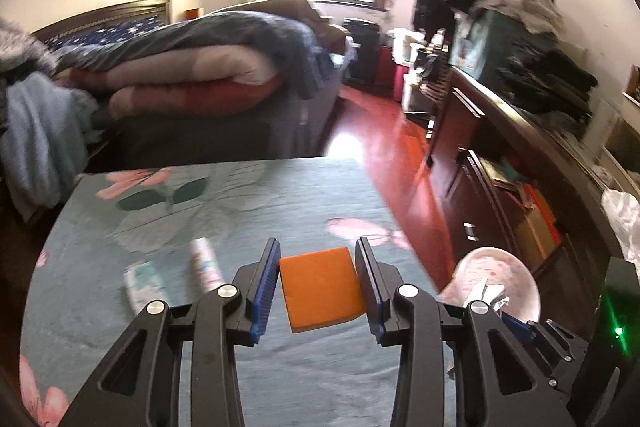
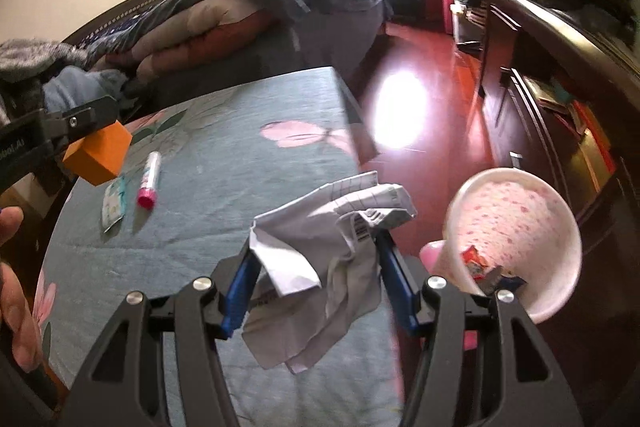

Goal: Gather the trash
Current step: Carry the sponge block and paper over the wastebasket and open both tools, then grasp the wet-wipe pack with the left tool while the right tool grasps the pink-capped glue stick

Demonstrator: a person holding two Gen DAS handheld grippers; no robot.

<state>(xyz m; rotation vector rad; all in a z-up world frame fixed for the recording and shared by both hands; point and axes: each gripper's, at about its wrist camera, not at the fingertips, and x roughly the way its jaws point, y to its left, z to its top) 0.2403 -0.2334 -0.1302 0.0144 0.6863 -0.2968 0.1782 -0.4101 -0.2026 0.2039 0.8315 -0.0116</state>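
Left tongs (image 1: 316,291) grasping orange foam block (image 1: 320,291); right tongs (image 2: 316,283) grasping crumpled white paper (image 2: 316,247) above floral-clothed bench (image 2: 240,147).

A table draped in a teal floral cloth (image 2: 224,155) carries a pink-capped tube (image 2: 149,179) and, just beside it, a small flat packet (image 2: 114,201).
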